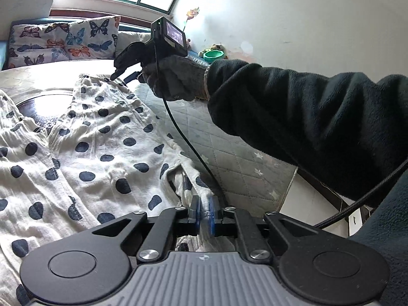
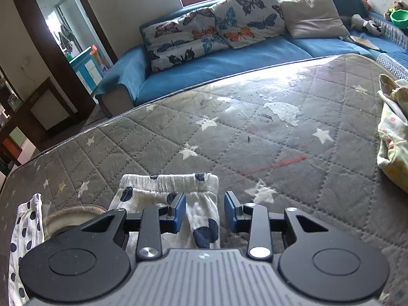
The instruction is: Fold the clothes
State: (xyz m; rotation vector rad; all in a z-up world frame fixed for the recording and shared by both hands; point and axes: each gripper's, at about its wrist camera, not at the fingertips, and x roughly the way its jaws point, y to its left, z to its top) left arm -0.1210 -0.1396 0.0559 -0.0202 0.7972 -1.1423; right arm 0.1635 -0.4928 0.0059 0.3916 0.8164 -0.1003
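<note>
White trousers with dark blue dots (image 1: 102, 148) lie spread on the grey quilted table cover (image 1: 229, 153). My left gripper (image 1: 204, 211) is shut on the trousers' near edge, with cloth pinched between its blue pads. My right gripper (image 2: 204, 213) is open over the end of one trouser leg (image 2: 178, 191), its jaws apart on either side of the cloth. In the left wrist view the right gripper (image 1: 126, 76) shows at the far end of the trousers, held by a gloved hand (image 1: 173, 79).
A blue sofa (image 2: 229, 61) with butterfly cushions (image 2: 216, 28) stands behind the table. A yellow patterned cloth (image 2: 394, 137) lies at the table's right edge. A green bowl (image 2: 400, 17) sits far right. A doorway (image 2: 63, 38) opens at the left.
</note>
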